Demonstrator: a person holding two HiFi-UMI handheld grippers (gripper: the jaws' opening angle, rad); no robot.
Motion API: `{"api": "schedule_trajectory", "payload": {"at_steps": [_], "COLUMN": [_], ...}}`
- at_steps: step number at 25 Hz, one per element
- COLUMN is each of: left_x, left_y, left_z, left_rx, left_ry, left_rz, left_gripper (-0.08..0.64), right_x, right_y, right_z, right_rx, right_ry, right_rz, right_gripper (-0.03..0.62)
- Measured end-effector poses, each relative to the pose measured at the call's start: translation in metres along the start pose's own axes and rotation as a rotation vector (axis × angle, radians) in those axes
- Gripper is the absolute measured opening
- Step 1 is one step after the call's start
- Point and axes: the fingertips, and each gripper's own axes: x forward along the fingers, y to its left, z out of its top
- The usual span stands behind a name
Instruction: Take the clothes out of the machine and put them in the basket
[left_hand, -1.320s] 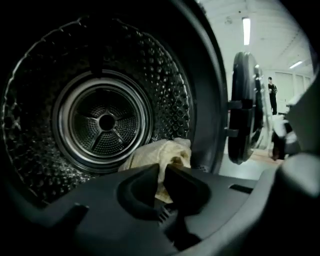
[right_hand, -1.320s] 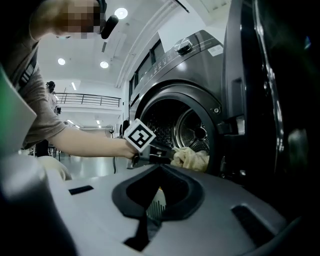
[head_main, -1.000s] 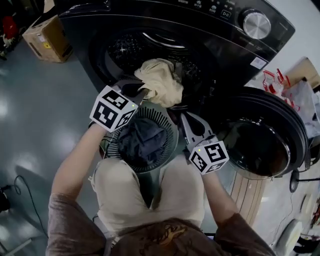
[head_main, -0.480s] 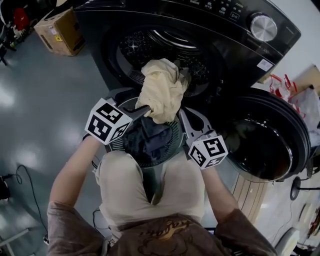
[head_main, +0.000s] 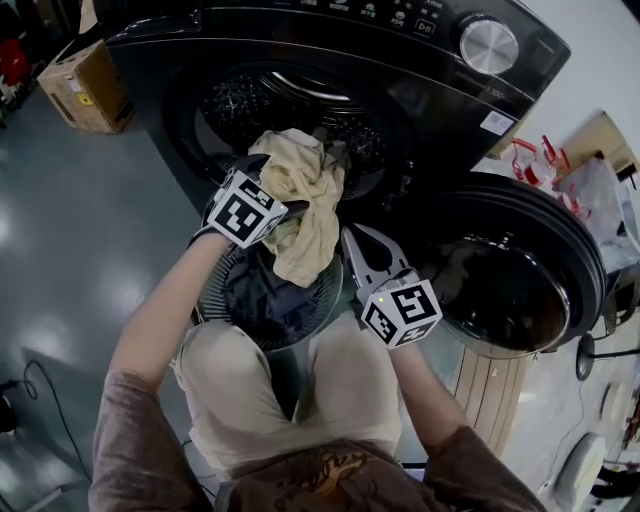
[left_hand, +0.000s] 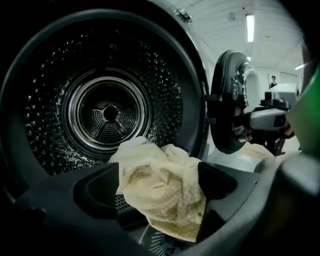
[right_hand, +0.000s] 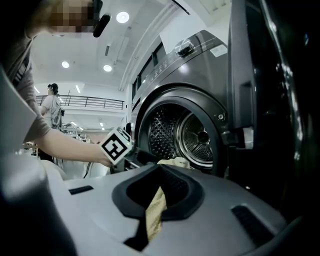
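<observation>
cream cloth (left_hand: 160, 192) between jaws just opened wide

A workshop-like hall: washing machine (head_main: 430, 80) on glossy grey floor (head_main: 60, 230), cardboard box (head_main: 85, 85), mezzanine railing (right_hand: 95, 102), ceiling lights (right_hand: 122, 17).

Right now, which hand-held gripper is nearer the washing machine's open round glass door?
Right. The right gripper hangs just beside the round glass door. The left gripper, its jaws just opened with the cream cloth between them, is farther off, before the drum.

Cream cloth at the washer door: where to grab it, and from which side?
Probably the bunched top of the cream cloth, approached from the basket side toward the drum: it sits thick between the left gripper's just-opened fingers, while the tail hangs thin.
</observation>
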Motion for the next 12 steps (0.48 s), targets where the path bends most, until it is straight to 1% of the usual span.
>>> {"api": "schedule_trajectory", "payload": {"at_steps": [6, 10, 12], "left_x": [0.063, 0.089, 0.097], "left_y": [0.019, 0.029, 0.029], "left_z": [-0.013, -0.020, -0.024], "left_rx": [-0.039, -0.085, -0.117], "left_ry": [0.093, 0.120, 0.121], "left_rz": [-0.015, -0.010, -0.024], "left_gripper": [0.489, 0.492, 0.492], "right_x": [-0.002, -0.002, -0.003], "right_y": [-0.002, -0.003, -0.003], "right_z": [-0.001, 0.002, 0.002], "right_rx": [-0.003, -0.008, -0.007], "right_ry": [0.007, 0.004, 0.002], "right_rz": [-0.015, -0.021, -0.026], "right_gripper": [-0.003, -0.003, -0.003]}}
